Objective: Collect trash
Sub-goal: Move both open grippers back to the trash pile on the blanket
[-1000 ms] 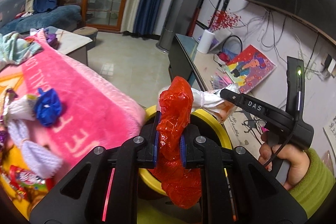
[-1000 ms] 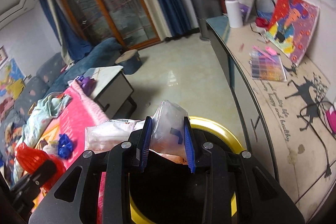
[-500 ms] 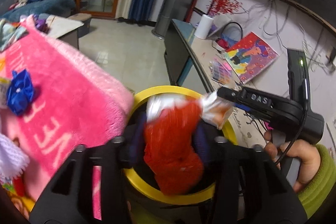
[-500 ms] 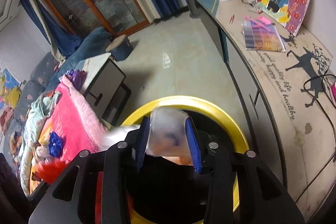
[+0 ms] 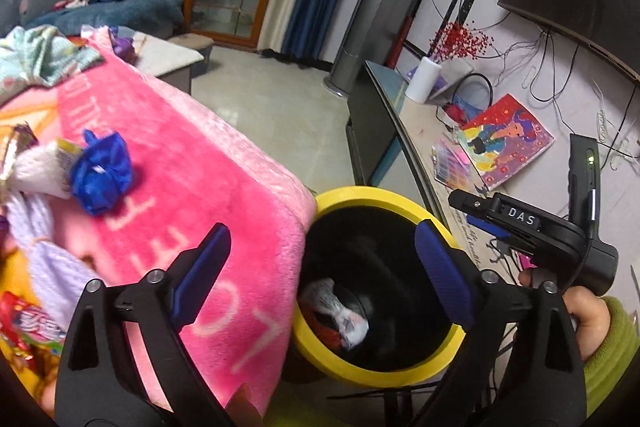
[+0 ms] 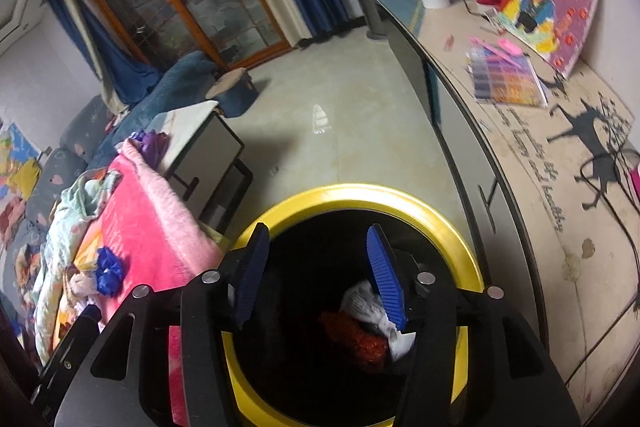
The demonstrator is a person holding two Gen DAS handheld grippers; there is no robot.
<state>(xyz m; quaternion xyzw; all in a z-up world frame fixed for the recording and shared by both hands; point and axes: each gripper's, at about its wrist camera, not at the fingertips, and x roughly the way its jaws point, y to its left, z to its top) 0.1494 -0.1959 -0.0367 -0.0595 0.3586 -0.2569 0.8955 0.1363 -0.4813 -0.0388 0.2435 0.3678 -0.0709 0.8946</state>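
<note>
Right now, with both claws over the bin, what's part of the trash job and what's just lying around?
Job:
- yellow-rimmed bin
- red wrapper and white wrapper inside it
- blue crumpled wrapper on the pink blanket

Lying about:
- painting
- paper roll
- colour chart

A red wrapper point(image 6: 362, 337) and a white one point(image 6: 362, 301) lie inside the yellow-rimmed bin point(image 6: 452, 231). A crumpled blue wrapper point(image 5: 102, 173) rests on the pink blanket point(image 5: 208, 187).

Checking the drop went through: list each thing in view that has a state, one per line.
left gripper: open, nothing between the fingers, jaws just opened
right gripper: open, empty, jaws just opened
yellow-rimmed bin: uncovered
red wrapper: inside bin
white wrapper: inside bin
blue wrapper: on pink blanket, uncollected
</note>
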